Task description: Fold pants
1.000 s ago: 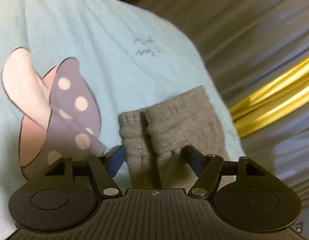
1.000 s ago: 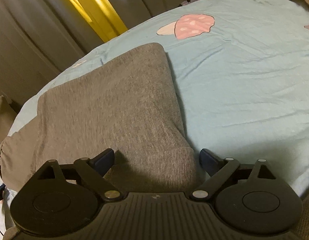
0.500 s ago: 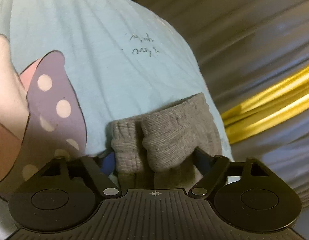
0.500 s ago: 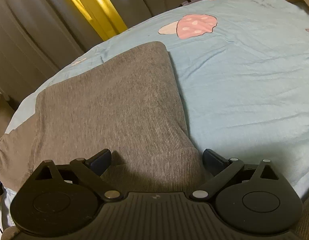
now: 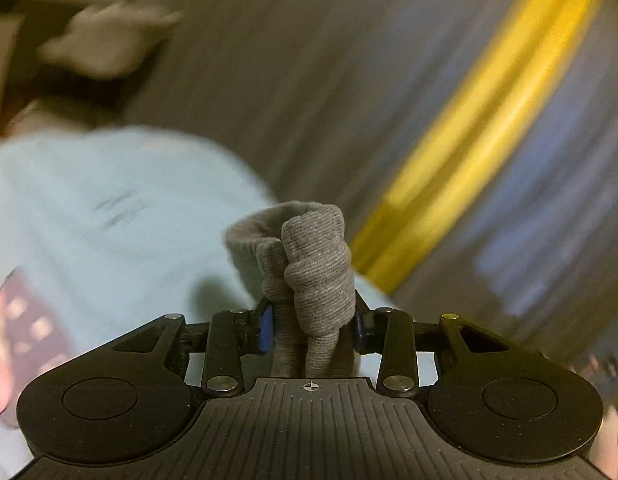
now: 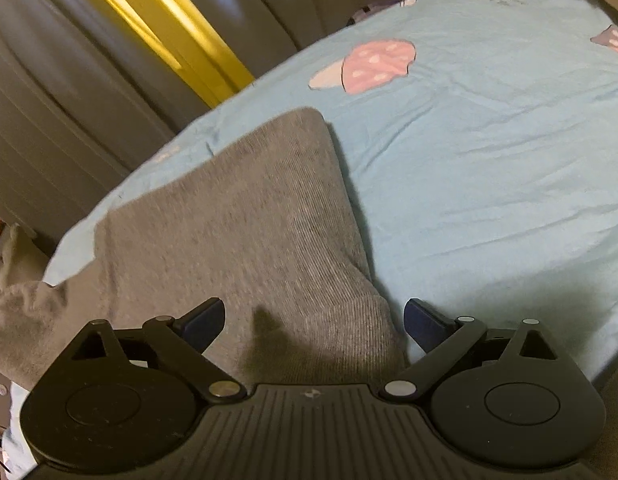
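The grey knit pants (image 6: 237,220) lie folded lengthwise on the light blue bed sheet (image 6: 489,180). In the left wrist view the leg cuffs (image 5: 313,256) are bunched upright between the blue pads. My left gripper (image 5: 312,326) is closing on them, the pads press the fabric, and the cuffs are lifted off the sheet (image 5: 109,220). My right gripper (image 6: 315,316) stands open low over the other end of the pants. A ribbed band (image 6: 349,344) lies between its fingers, untouched by the pads.
Grey curtains with a yellow stripe (image 6: 169,32) hang beyond the bed's edge. A pink mushroom print (image 6: 373,64) marks the sheet past the pants. Blurred beige bedding (image 5: 101,44) sits at the far end. Bare sheet stretches to the right of the pants.
My left gripper's jaws closed on the leg cuffs and rose with them, rolling so the view blurs. The right gripper has stayed open over the pants.
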Available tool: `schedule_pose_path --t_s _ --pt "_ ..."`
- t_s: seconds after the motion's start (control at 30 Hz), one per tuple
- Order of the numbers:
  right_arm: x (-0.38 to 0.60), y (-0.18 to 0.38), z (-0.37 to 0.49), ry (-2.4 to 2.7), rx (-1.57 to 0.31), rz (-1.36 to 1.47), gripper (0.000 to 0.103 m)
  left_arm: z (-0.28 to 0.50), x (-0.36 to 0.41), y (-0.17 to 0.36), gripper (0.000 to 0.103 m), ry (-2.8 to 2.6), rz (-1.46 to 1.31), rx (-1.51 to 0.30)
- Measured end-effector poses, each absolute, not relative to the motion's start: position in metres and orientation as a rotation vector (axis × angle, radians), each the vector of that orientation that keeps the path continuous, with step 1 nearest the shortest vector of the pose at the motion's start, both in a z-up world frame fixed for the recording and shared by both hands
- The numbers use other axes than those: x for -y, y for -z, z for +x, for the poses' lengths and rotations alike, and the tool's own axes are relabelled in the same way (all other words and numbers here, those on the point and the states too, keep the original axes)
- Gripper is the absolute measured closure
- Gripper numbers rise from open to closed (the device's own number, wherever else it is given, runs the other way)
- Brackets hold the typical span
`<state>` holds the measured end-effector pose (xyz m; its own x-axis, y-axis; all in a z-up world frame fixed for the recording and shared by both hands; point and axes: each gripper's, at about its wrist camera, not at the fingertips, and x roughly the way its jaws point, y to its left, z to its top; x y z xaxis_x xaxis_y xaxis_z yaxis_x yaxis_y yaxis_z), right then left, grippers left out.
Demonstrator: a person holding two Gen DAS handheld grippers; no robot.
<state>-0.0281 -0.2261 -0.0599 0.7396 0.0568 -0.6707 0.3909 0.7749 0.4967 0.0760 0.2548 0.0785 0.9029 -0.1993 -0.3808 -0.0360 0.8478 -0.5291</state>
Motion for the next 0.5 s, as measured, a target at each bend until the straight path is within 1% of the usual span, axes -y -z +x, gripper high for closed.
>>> schedule_pose_path --t_s 0.07,0.17,0.23,0.3,0.33,0.37,0.43,0.47,0.5 --pt "0.227 0.055 -0.033 0.186 -0.695 0.678 0.006 0.068 -0.216 -0.104 0.064 0.18 -0.471 -0.402" --pt "0.23 0.049 -0.039 0.168 -0.65 0.699 0.006 0.054 -0.151 -0.129 0.064 0.322 -0.361 -0.371" --pt "0.232 0.047 -0.042 0.157 -0.633 0.716 0.006 0.045 -0.109 -0.133 0.063 0.417 -0.33 -0.38" --pt "0.233 0.045 -0.046 0.143 -0.619 0.722 0.007 0.038 -0.062 -0.124 0.061 0.508 -0.308 -0.423" --pt "0.235 0.044 -0.049 0.137 -0.613 0.722 0.007 0.035 -0.039 -0.116 0.056 0.533 -0.286 -0.451" --pt "0.235 0.043 -0.051 0.132 -0.606 0.724 0.007 0.034 -0.013 -0.102 0.046 0.558 -0.252 -0.507" --pt "0.239 0.041 -0.055 0.125 -0.593 0.738 0.007 0.036 0.022 -0.072 0.038 0.579 -0.224 -0.648" --pt "0.241 0.041 -0.057 0.121 -0.589 0.748 0.007 0.039 0.035 -0.056 0.035 0.595 -0.226 -0.752" --pt "0.242 0.04 -0.059 0.115 -0.582 0.761 0.007 0.044 0.043 -0.038 0.036 0.588 -0.247 -0.878"
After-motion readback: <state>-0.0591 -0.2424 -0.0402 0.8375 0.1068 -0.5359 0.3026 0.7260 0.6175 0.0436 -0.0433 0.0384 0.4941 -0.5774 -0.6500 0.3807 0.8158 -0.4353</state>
